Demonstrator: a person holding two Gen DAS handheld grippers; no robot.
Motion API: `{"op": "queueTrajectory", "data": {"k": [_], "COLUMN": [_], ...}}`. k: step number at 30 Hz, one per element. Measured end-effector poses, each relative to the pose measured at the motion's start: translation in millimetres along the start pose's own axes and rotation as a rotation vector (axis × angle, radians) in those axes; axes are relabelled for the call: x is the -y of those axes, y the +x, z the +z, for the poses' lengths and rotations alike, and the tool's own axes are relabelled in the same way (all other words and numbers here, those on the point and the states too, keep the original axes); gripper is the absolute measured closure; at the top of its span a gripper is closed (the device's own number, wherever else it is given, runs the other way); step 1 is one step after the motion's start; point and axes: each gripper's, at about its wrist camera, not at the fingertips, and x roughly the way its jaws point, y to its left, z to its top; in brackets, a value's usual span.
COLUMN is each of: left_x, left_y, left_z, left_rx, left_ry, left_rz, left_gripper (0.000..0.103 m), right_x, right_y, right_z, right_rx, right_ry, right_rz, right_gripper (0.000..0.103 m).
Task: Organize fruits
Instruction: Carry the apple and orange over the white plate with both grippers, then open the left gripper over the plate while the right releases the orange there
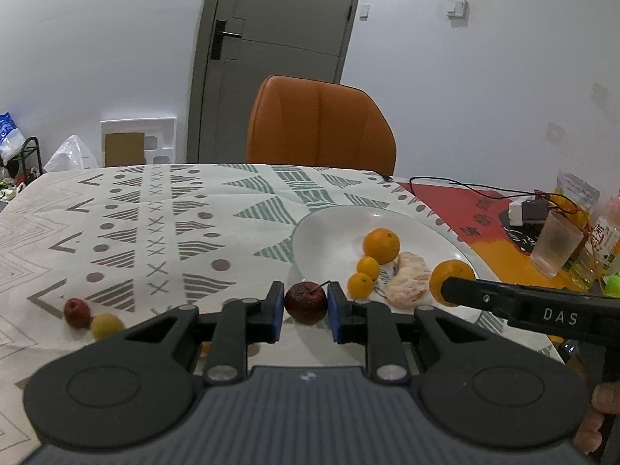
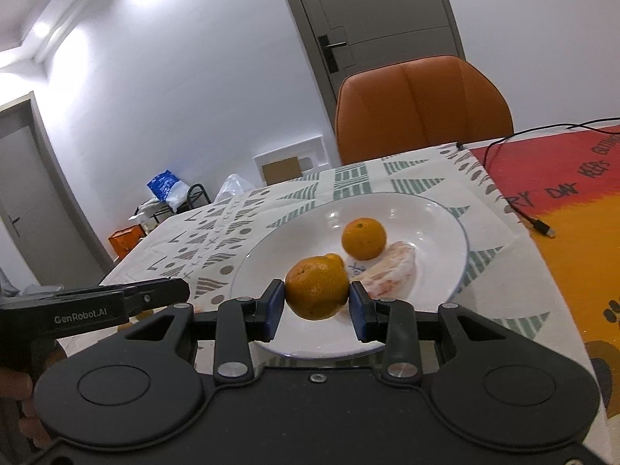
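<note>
My left gripper [image 1: 306, 310] is shut on a small dark red fruit with a stem [image 1: 306, 302], held just short of the white plate's [image 1: 329, 232] near rim. On the plate lie a larger orange [image 1: 381, 245], two small oranges [image 1: 368, 267] and peeled citrus segments [image 1: 409, 285]. My right gripper [image 2: 317, 304] is shut on an orange [image 2: 316, 286] above the near part of the plate [image 2: 426, 217]; from the left wrist view this orange [image 1: 451, 279] shows at the plate's right. A red fruit [image 1: 76, 312] and a yellow fruit [image 1: 105, 325] rest on the cloth at left.
A patterned tablecloth [image 1: 174, 224] covers the table. An orange chair [image 1: 319, 124] stands at the far side. At the right are a plastic cup [image 1: 554, 244], bottles, a charger [image 1: 523, 211] with black cable, and a red-orange mat [image 2: 573, 201].
</note>
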Motion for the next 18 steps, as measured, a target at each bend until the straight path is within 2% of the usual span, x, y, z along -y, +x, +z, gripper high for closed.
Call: {"op": "queueTrajectory", "data": {"k": [15, 18], "left_x": [27, 30], "left_y": [24, 28], "left_z": [8, 9], "left_rx": [-0.018, -0.022], "left_ry": [0.037, 0.042], "left_rz": [-0.022, -0.028], "left_gripper": [0.081, 0.081], "right_x": [20, 22], "right_y": [8, 9], "right_z": [5, 6], "right_rx": [0.000, 0.004], "right_ry": [0.015, -0.001], "right_rz": [-0.023, -0.050], "right_gripper": [0.069, 0.063]}}
